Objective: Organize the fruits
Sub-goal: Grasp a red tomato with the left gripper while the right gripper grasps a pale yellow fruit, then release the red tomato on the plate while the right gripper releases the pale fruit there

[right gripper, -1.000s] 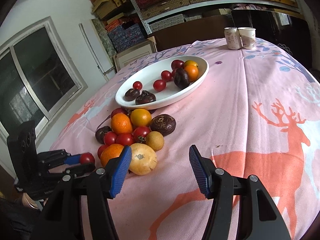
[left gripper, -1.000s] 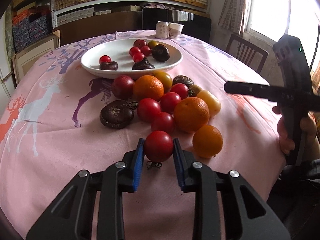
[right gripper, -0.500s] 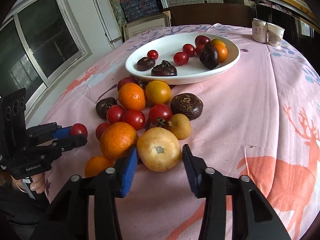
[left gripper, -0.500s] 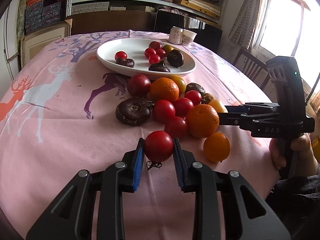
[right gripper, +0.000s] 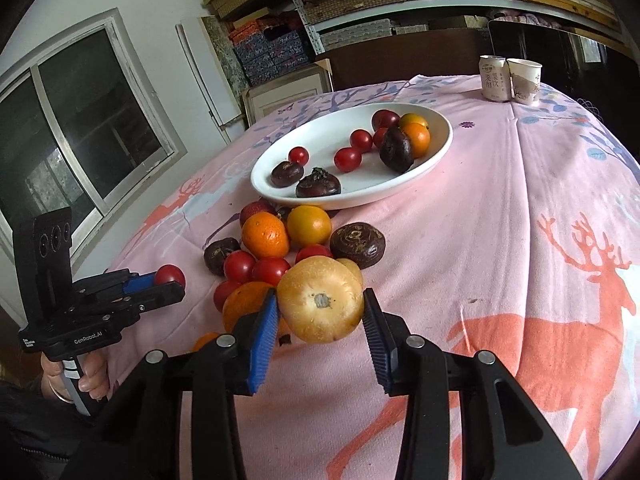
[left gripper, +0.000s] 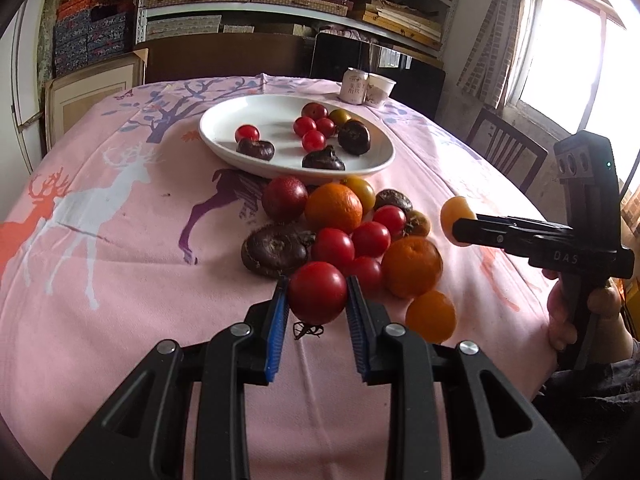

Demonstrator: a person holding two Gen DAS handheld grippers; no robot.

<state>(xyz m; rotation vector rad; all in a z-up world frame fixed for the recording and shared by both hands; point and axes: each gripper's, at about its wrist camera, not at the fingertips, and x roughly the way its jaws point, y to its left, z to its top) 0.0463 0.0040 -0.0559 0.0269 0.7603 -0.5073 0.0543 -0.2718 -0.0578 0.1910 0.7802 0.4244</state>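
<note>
My left gripper (left gripper: pixel 318 296) is shut on a red tomato (left gripper: pixel 316 290), held just above the pink cloth in front of the fruit pile; both also show in the right wrist view, the left gripper (right gripper: pixel 173 282) and its tomato (right gripper: pixel 170 274). My right gripper (right gripper: pixel 320 308) is shut on a pale yellow round fruit (right gripper: pixel 320 304), raised clear of the cloth. From the left wrist view that yellow fruit (left gripper: pixel 454 212) sticks out of the right gripper (left gripper: pixel 460 226) to the right of the pile. The white plate (left gripper: pixel 224 128) behind holds small tomatoes, dark fruits and an orange.
A loose pile of oranges (left gripper: pixel 333 206), tomatoes (left gripper: pixel 332 246) and dark brown fruits (left gripper: pixel 276 250) lies between the plate and me. A can (right gripper: pixel 492 78) and a paper cup (right gripper: pixel 525 80) stand at the far edge. A wooden chair (left gripper: pixel 506 152) stands on the right.
The right gripper's jaws came together on the yellow fruit and lifted it off the cloth. The left gripper kept its hold on the tomato and stayed near the pile's front.
</note>
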